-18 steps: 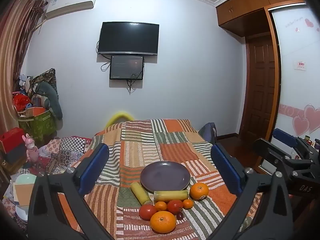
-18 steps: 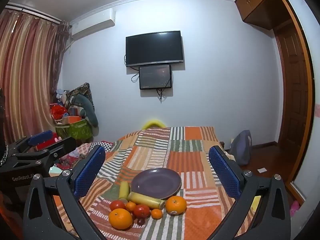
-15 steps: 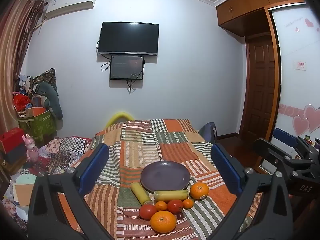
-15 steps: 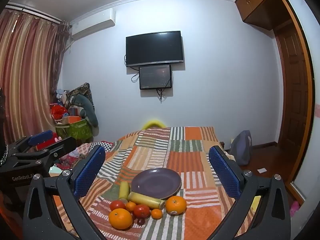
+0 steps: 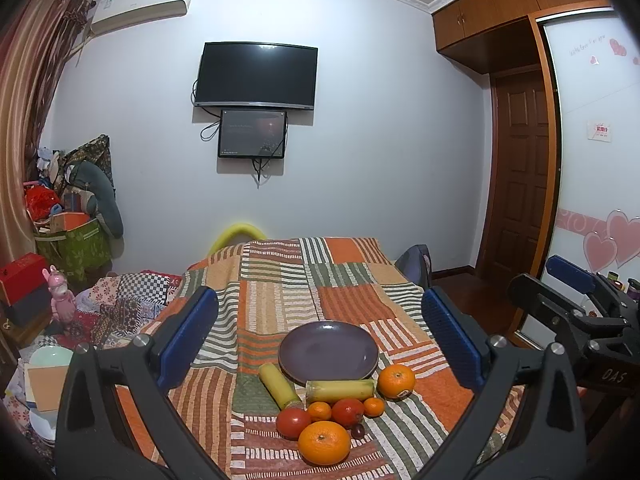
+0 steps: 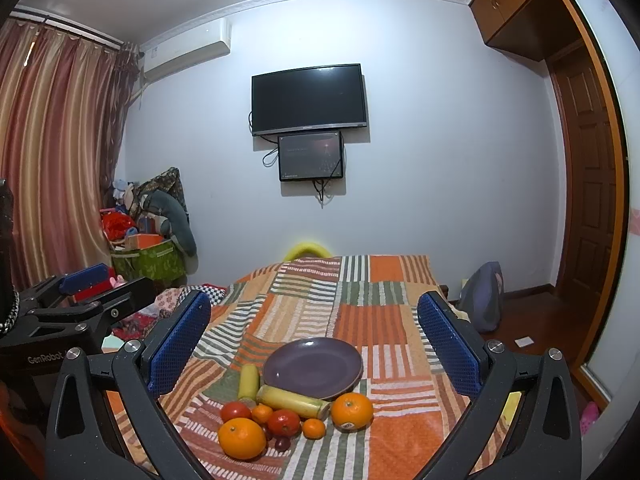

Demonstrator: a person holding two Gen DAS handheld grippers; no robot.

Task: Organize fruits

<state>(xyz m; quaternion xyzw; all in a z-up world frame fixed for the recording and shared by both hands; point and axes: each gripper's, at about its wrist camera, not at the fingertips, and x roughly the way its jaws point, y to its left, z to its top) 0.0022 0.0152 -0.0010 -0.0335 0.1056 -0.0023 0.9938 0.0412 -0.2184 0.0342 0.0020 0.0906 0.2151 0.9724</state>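
Note:
An empty purple plate (image 5: 328, 351) (image 6: 313, 367) lies on a table with a striped patchwork cloth (image 5: 280, 292). In front of it lie two yellow banana pieces (image 5: 339, 389) (image 5: 279, 385), two big oranges (image 5: 323, 442) (image 5: 396, 376), two red tomatoes (image 5: 293, 423), small mandarins (image 5: 319, 411) and a dark grape (image 5: 358, 431). My left gripper (image 5: 320, 340) is open and empty, held above and before the fruit. My right gripper (image 6: 316, 340) is open and empty too; it shows at the right edge of the left wrist view (image 5: 568, 304).
A yellow chair back (image 5: 236, 234) stands behind the table's far edge. Clutter, boxes and a green bag (image 5: 72, 244) fill the floor on the left. A grey bag (image 6: 482, 300) and a wooden door (image 5: 520, 176) are on the right.

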